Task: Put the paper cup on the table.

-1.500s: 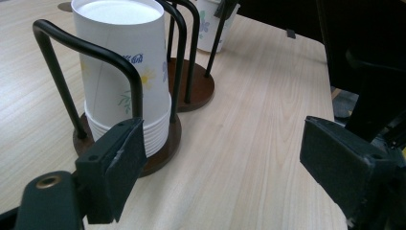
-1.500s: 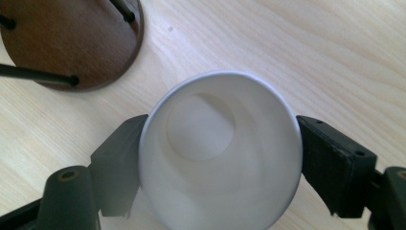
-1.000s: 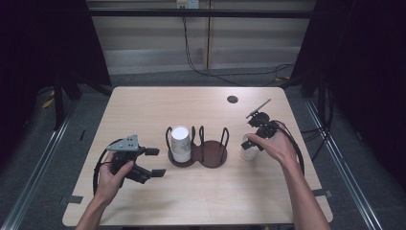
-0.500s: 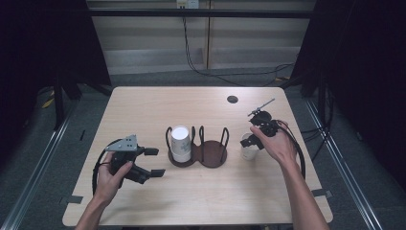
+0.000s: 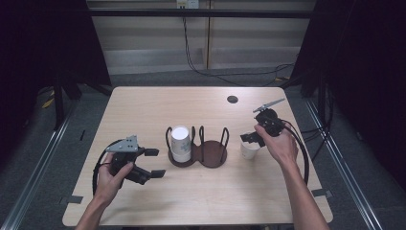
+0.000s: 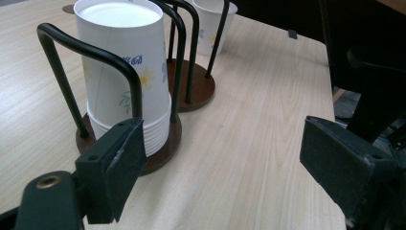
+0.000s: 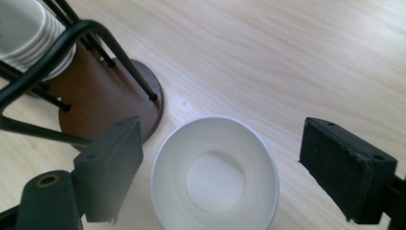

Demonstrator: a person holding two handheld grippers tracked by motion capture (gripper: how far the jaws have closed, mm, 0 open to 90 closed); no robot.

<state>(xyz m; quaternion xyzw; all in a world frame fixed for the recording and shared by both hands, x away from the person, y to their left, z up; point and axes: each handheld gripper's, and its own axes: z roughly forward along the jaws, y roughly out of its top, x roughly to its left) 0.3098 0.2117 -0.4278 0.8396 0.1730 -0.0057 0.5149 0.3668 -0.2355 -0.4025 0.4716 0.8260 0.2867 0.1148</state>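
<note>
Two spread fingers (image 7: pixel 344 167) of the right gripper (image 7: pixel 220 167) hang just above a single white paper cup (image 7: pixel 215 177), which stands upright and open on the bench (image 5: pixel 268 191) just beside the empty ring of a dark wire cup holder (image 5: pixel 197 148). The left gripper (image 5: pixel 146 163), fingers also wide apart and holding nothing, points at the holder's other ring, where a stack of upturned paper cups (image 6: pixel 125 72) sits.
</note>
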